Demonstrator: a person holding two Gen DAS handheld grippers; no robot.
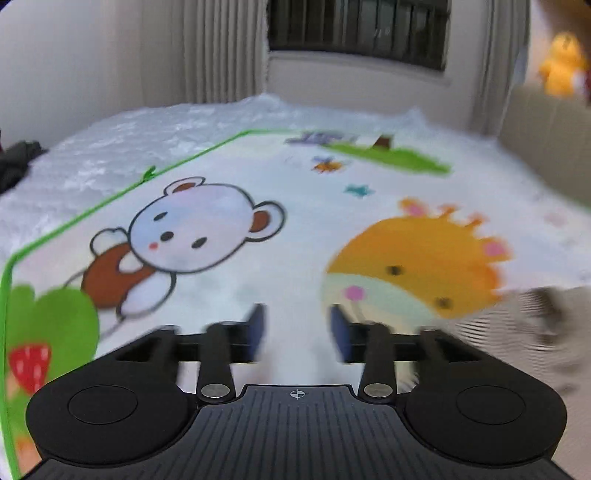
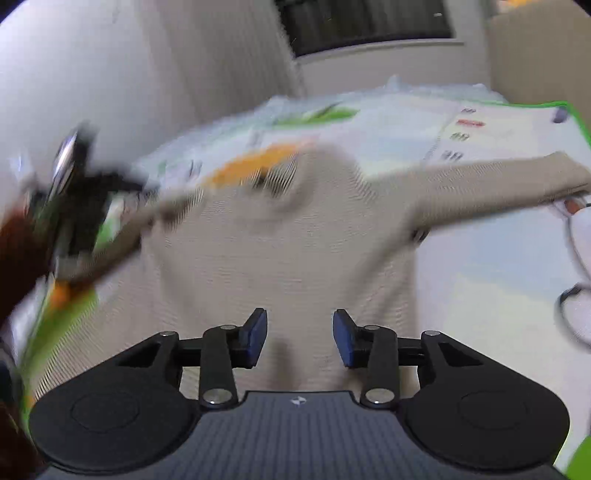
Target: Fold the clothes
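Lying spread on a cartoon-printed mat (image 2: 480, 266), the beige knit sweater (image 2: 280, 251) fills the middle of the right wrist view, its body running toward the camera and one sleeve (image 2: 509, 181) stretched out to the right across the mat. The other sleeve trails off to the left, blurred, toward the left hand-held gripper (image 2: 85, 206), which shows there as a dark smear; whether it touches the sleeve cannot be told.

The right hand-held gripper (image 2: 300, 338) hangs over the lower part of the sweater with its blue pads (image 2: 258, 332) parted to a moderate gap and nothing between them; only knit fabric shows below.

In the left wrist view, the left hand-held gripper (image 1: 297, 332) points over bare mat, its pads (image 1: 256, 330) likewise apart and empty. Ahead of it lie a printed bear (image 1: 195, 232) and an orange giraffe face (image 1: 417, 266), with a green border line (image 1: 122, 192) marking the mat's left edge. A blurred bit of the sweater (image 1: 532, 325) shows at the right edge, just beside the gripper's body.

The mat lies on a pale textured bed cover (image 1: 122, 136). Beyond stand curtains (image 1: 218, 48) and a dark window (image 1: 358, 29), with a yellow plush toy (image 1: 561, 62) at the upper right.
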